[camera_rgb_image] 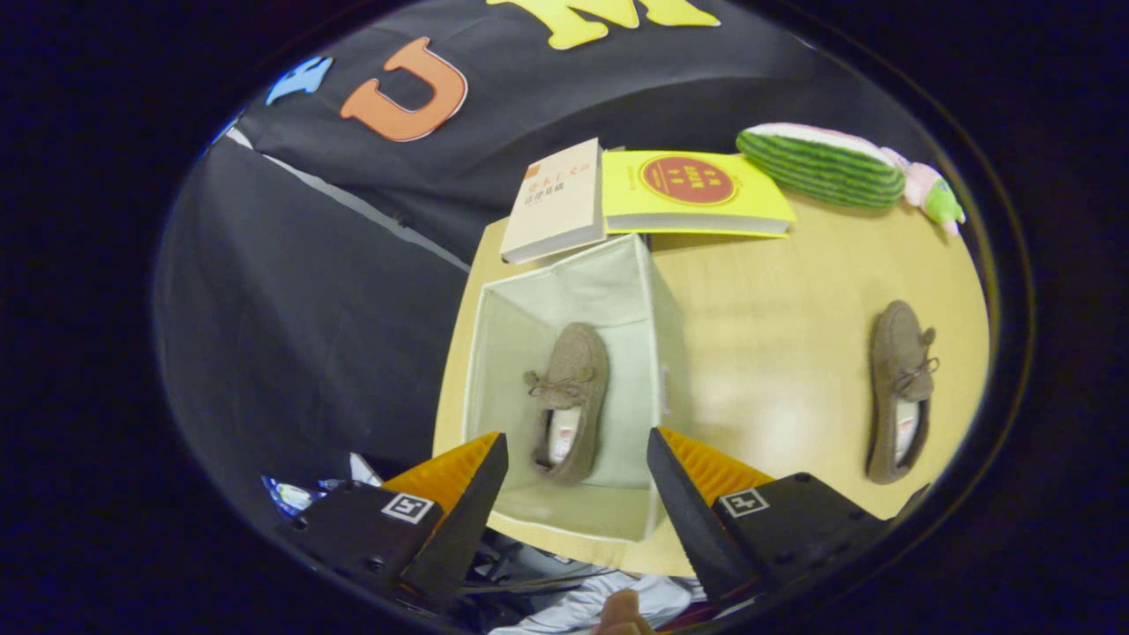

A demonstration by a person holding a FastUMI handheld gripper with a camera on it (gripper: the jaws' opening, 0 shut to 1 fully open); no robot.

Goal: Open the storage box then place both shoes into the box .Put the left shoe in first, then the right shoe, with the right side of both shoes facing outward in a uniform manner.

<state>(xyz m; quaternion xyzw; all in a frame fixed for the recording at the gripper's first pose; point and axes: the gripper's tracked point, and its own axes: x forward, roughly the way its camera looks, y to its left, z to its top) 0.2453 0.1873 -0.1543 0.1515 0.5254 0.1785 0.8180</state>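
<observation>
A pale fabric storage box (628, 291) stands open on the wooden table, straight ahead of my fingers. One brown moccasin shoe (569, 401) lies on the box floor, toe pointing away from me, its laces and opening facing up. The second brown shoe (898, 388) rests on the table well to the right of the box, toe also pointing away. My gripper (578, 445) hovers above the near side of the box, open, with nothing between its fingers; the shoe in the box shows through the gap below them.
Two books, a beige one (556, 201) and a yellow one (692, 192), lie just beyond the box. A watermelon-shaped plush toy (825, 166) sits at the far right of the table (776, 300). A fingertip (622, 613) and cloth show beneath the gripper.
</observation>
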